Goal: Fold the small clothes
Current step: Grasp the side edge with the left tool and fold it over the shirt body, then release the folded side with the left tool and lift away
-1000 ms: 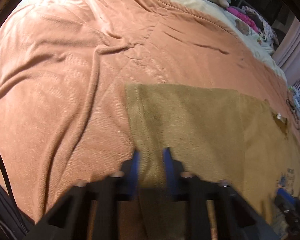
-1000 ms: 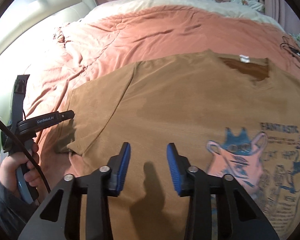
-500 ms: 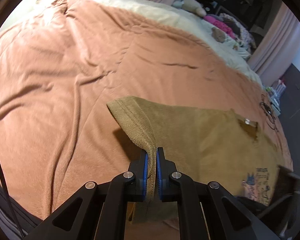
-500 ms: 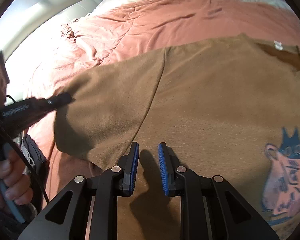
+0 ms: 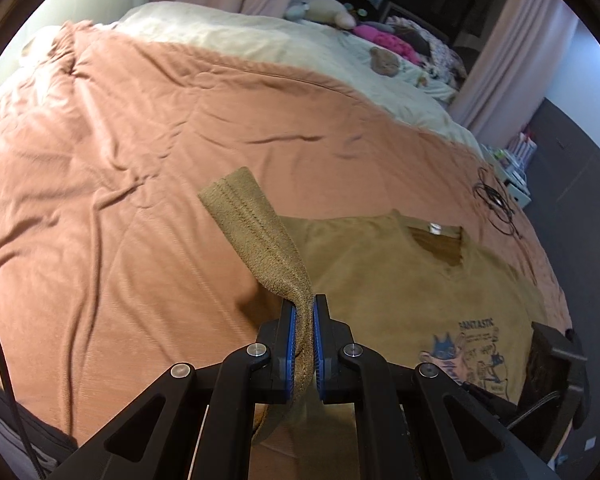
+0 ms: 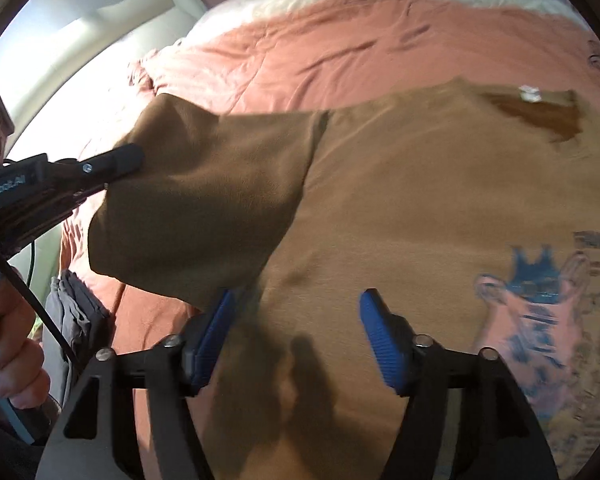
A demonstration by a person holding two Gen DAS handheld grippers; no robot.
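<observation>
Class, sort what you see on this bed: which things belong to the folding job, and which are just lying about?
Belongs to the job:
brown T-shirt
its sleeve
left gripper
right gripper

Lying about:
soft toys
black cable
pink clothes

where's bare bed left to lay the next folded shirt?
Widest free patch: orange blanket left of the brown T-shirt, up to the cream sheet. A narrower bare strip runs between the collar and that sheet. Crowded: far right corner with toys and clothes, and the black cable at the right edge. Left gripper holds the sleeve raised.
</observation>
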